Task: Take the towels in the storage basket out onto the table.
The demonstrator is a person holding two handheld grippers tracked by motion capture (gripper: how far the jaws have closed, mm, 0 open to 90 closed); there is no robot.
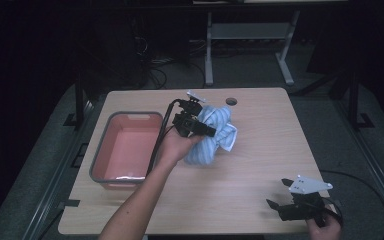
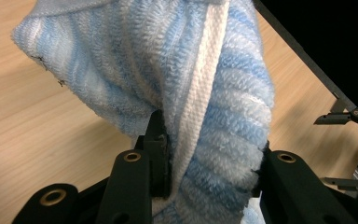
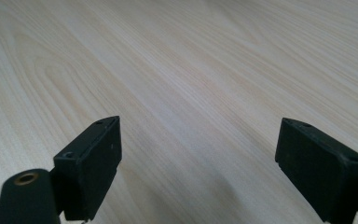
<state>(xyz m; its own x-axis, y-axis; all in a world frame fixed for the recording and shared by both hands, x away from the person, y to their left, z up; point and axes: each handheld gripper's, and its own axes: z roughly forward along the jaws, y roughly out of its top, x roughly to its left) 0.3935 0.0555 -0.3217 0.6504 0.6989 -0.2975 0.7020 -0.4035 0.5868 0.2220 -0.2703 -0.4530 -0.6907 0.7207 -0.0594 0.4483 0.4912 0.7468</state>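
At the centre of the high view, the left gripper [image 1: 206,131] is clamped on a blue striped towel [image 1: 215,132], bunched beside the red tub [image 1: 125,146]. At lower right, the right gripper [image 1: 276,206] rests with its jaws apart over the bare table [image 1: 260,150].

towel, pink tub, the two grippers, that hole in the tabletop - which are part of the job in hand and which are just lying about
In the job:
left gripper, shut on the towel
blue striped towel

Lying about:
pink tub
right gripper, open over bare table
tabletop hole
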